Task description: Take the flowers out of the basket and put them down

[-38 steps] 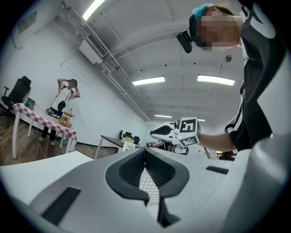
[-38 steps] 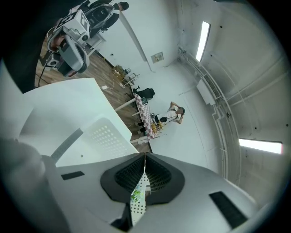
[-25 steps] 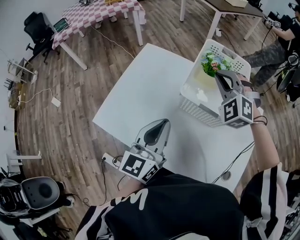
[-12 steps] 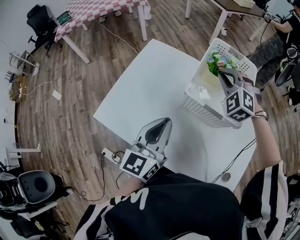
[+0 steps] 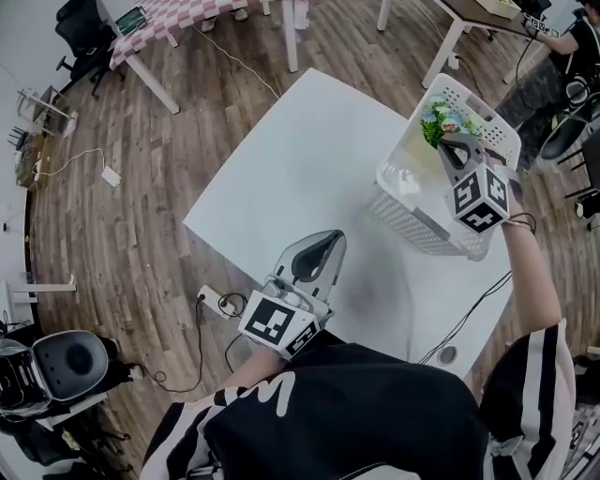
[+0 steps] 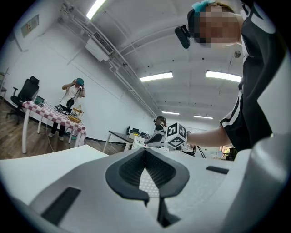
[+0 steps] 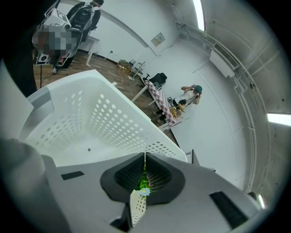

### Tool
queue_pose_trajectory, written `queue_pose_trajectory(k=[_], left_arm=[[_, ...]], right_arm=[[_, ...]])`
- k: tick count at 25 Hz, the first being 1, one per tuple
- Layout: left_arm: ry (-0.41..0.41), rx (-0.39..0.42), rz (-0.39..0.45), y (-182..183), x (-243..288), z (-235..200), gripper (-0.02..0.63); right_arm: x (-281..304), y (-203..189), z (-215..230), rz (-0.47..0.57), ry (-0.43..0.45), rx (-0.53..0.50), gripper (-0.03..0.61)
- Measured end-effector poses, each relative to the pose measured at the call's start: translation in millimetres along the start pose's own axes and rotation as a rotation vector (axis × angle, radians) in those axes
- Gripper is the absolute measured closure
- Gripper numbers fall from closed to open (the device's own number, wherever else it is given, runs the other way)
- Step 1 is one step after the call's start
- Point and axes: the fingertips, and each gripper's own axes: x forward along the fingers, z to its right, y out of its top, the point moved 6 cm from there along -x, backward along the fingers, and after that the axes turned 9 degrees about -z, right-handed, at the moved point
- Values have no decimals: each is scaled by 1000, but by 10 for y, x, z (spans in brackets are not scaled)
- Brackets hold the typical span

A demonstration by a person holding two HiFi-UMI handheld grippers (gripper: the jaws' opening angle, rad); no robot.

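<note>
A white perforated basket (image 5: 412,217) stands at the far right of the white table (image 5: 309,159). A bunch of green flowers (image 5: 441,116) lies at its far end. My right gripper (image 5: 449,142) reaches into the basket from above and touches the bunch. In the right gripper view it (image 7: 145,157) is shut on the flowers: green leaves and a small blue bloom (image 7: 144,185) show between the pads, with the basket wall (image 7: 91,113) ahead. My left gripper (image 5: 322,246) hovers shut and empty over the table's near edge; in its own view (image 6: 145,150) the jaws meet.
A cable runs off the table's near right corner (image 5: 469,323). A power strip (image 5: 214,301) lies on the wood floor by the left gripper. A checkered table (image 5: 178,21) stands far left, a dark desk (image 5: 469,11) behind the basket, and a seated person (image 5: 572,56) far right.
The head view has shifted slightly. My right gripper stays down in the basket at the flowers, a little closer to the bunch. The left gripper has not moved.
</note>
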Motion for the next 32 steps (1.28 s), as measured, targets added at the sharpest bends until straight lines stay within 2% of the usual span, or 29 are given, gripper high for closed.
queue_pose_trajectory(k=[9,21,25,32], left_arm=[[14,-10,-15,-5,-25,-56,609],[37,-26,-29,-46,-75,-182,609],[49,-37,-34,-11,-75,-216,609],[63,-42,-49,-145,50,-263,609]], right_arm=[[251,-92,-42,-55,106,48,558],[571,-178,-122,-125,143,17,555],[673,-211,-123,-153,181,4,492],[972,-408,-199,-187,206,-2,492]])
